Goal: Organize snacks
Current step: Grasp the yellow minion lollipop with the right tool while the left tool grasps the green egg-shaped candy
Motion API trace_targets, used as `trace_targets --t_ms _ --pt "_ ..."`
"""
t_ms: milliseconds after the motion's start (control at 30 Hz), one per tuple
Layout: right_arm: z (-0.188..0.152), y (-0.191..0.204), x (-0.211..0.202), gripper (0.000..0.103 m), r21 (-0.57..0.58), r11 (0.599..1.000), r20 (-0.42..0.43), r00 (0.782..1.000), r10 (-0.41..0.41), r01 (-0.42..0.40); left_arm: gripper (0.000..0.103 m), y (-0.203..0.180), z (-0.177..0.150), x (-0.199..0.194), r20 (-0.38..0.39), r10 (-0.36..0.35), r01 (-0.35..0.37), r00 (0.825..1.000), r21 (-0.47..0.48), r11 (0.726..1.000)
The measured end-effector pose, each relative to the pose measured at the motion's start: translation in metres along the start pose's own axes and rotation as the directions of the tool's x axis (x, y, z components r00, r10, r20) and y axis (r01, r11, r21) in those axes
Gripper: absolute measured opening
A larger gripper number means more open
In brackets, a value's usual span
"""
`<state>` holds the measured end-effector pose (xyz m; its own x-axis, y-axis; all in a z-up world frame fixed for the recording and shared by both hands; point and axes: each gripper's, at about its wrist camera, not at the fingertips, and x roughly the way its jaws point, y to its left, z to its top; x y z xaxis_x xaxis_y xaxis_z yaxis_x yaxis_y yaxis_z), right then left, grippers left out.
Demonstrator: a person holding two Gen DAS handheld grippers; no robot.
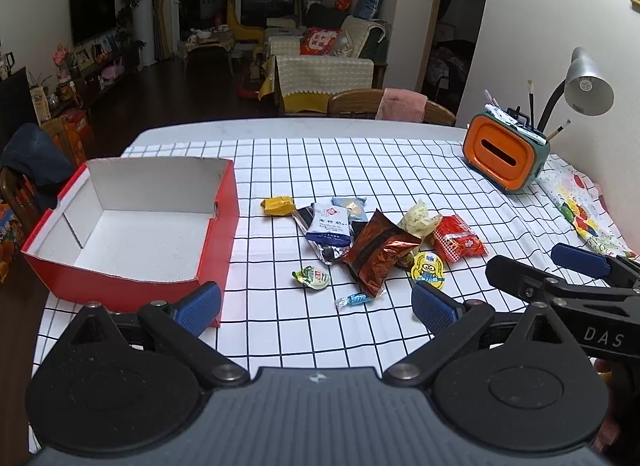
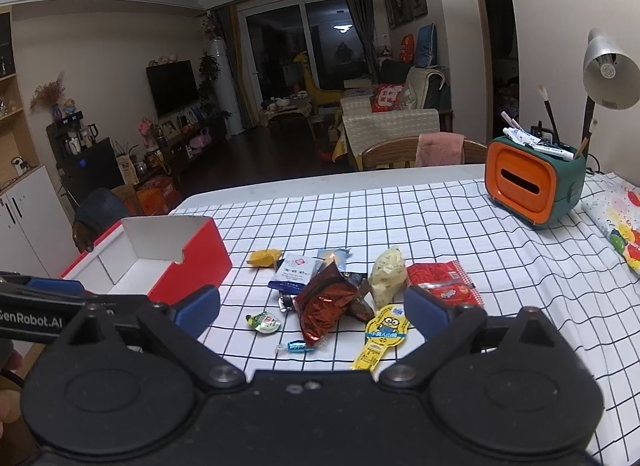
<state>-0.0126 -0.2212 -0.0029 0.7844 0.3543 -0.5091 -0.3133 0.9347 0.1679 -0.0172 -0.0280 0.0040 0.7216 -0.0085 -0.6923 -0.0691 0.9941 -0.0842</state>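
Note:
A heap of snack packets lies on the checked tablecloth: a brown foil bag (image 1: 374, 252) (image 2: 326, 304), a white and blue packet (image 1: 330, 225) (image 2: 296, 270), a red packet (image 1: 458, 244) (image 2: 444, 284), a yellow minion packet (image 1: 428, 270) (image 2: 384, 332), a small green packet (image 1: 312, 278) (image 2: 264, 322) and a blue wrapped candy (image 1: 354, 300) (image 2: 296, 346). An open red box (image 1: 132, 225) (image 2: 160, 266) with a white inside stands left of them. My left gripper (image 1: 316, 306) is open and empty, short of the heap. My right gripper (image 2: 312, 316) is open and empty, also near the heap.
An orange and green pen holder (image 1: 504, 153) (image 2: 532, 181) and a desk lamp (image 1: 588, 83) (image 2: 610, 69) stand at the back right. A printed cloth (image 1: 580, 209) lies along the right edge. A wooden chair with a pink towel (image 1: 400, 105) stands behind the table.

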Motion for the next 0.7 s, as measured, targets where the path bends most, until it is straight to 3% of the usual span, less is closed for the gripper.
trace_targets --t_ms 167,367,700 --pt "0.000 -0.009 0.008 0.099 0.013 0.998 -0.035 0.998 -0.060 0.060 0.102 0.008 0.005 0.017 -0.024 -0.044 0.043 0.999 -0.023 0.999" --pt "-0.008 -0.019 0.027 0.096 0.037 0.993 -0.093 0.989 -0.112 0.116 0.102 0.006 0.009 0.044 -0.054 -0.069 0.070 0.996 0.028 0.997" --pt "-0.020 -0.038 0.075 0.087 0.028 0.981 -0.217 0.959 -0.182 0.192 0.101 0.002 0.012 0.110 -0.132 -0.033 0.053 0.991 0.146 0.988"
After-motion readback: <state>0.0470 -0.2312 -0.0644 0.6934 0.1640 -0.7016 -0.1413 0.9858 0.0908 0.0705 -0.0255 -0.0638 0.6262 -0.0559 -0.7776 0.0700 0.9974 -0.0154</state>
